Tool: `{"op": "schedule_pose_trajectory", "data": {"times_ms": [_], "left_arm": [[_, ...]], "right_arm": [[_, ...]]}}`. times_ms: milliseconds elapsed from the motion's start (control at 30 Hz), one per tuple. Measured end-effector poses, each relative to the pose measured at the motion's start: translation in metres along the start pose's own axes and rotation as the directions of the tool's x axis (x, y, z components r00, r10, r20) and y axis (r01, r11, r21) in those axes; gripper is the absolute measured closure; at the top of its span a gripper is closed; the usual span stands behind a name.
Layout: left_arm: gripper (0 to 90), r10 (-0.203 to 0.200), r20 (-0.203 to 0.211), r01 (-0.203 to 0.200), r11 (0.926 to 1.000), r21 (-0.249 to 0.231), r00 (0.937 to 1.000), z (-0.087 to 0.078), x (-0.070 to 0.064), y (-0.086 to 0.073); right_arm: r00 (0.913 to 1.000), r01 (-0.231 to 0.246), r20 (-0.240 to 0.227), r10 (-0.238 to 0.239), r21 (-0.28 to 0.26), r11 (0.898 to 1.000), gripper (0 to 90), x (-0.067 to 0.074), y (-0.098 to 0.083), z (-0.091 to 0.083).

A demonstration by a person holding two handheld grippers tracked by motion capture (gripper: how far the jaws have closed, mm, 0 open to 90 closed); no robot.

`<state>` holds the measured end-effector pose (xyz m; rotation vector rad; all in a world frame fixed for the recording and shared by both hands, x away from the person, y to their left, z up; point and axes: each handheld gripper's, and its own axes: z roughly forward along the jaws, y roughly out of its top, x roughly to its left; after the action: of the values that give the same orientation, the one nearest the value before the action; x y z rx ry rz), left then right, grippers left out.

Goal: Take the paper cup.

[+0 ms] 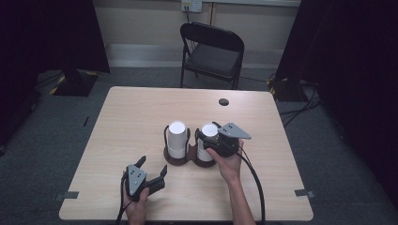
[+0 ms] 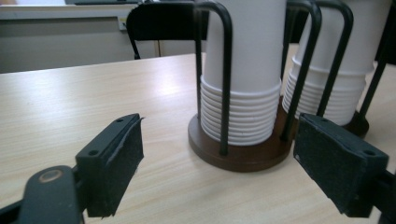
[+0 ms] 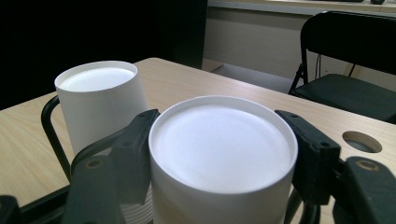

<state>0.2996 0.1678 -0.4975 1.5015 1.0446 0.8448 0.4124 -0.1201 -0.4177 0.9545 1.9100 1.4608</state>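
Two stacks of upside-down white paper cups stand in a dark round-based holder with black wire rails, at the middle of the table. My right gripper is shut on the top cup of the right stack; in the right gripper view its fingers press both sides of that cup, with the left stack behind. The left stack stands untouched. My left gripper rests open near the table's front, pointing at the holder and the cup stack, nothing between its jaws.
The light wooden table has a round cable hole near its far edge. A black folding chair stands beyond the table. Dark curtains hang on both sides. Grey tape marks sit at the front corners.
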Motion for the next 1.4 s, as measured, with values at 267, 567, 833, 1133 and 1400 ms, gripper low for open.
{"op": "schedule_pose_trajectory", "data": {"times_ms": [267,567,833,1133,1400], "left_arm": [[16.4,0.012,0.016,-0.012,0.9999,0.007,0.9998,0.001,-0.001,0.000],[16.9,0.001,0.016,-0.001,0.9998,0.020,0.9999,0.002,0.001,0.001],[17.2,0.000,0.021,0.000,0.9998,0.020,0.9998,0.001,0.001,0.001],[17.3,-0.004,0.028,0.003,0.9995,0.030,0.9996,0.002,0.001,0.001],[17.4,0.002,0.025,-0.003,0.9994,0.034,0.9997,0.003,0.000,0.001]], "right_arm": [[0.9999,-0.015,0.000,0.015,-0.026,1.000,33.6,-0.001,0.011,-0.005],[0.9997,-0.025,0.001,0.025,-0.033,0.999,33.7,-0.001,0.017,-0.006],[0.9989,-0.045,0.012,0.046,-0.051,0.998,33.9,0.000,0.025,-0.010],[0.9984,-0.055,0.008,0.055,-0.064,0.996,33.9,0.002,0.030,-0.013],[0.9991,-0.041,0.007,0.042,-0.078,0.996,33.9,0.004,0.038,-0.016]]}}
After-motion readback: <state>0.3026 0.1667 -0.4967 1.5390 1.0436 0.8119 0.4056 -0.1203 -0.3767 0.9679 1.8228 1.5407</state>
